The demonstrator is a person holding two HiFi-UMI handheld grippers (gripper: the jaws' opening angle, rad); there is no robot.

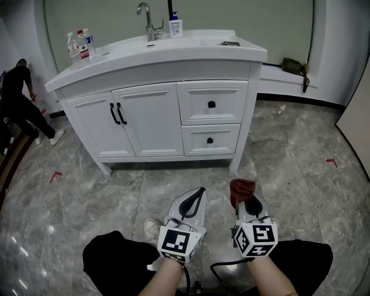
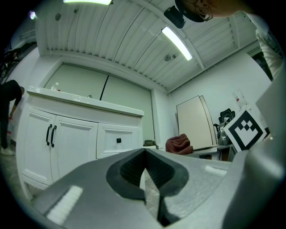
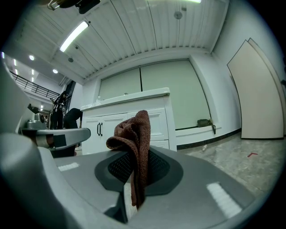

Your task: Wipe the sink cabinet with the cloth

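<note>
at the bottom of the head view, two bare arms hold the grippers over the person's black trousers (image 1: 110, 257). a white shoe (image 1: 151, 229) peeks out just beside the left gripper (image 1: 199, 194). each gripper has a cube with black and white squares on it.

the left gripper's jaws are pressed together with nothing in them. in the left gripper view (image 2: 144, 166) the dark pads meet at the tip.

the right gripper (image 1: 248, 203) sits just to the right of it in the frame. its jaws are clamped on the cloth (image 1: 241, 188), a dark red rag that sticks up in a bunch past the tips. in the right gripper view (image 3: 134, 181) the cloth (image 3: 134, 134) is squeezed between the pads and flops over at the top.

in front of the grippers is the shiny grey stone floor (image 1: 289, 173), with a red tape mark (image 1: 55, 176) at the left and another at the right.

farther off, in the upper middle of the frame, stands the white sink cabinet (image 1: 156, 118). it has two doors with black handles and two drawers with black knobs, all closed. on its top surface are a faucet (image 1: 147, 17), a soap bottle (image 1: 176, 26) and some water bottles (image 1: 81, 47).

a small bottle (image 1: 281, 109) lies on the floor at the cabinet's right, and a green bag (image 1: 293, 65) rests on a ledge by the wall. a person in black (image 1: 20, 98) bends over at the far left edge.
</note>
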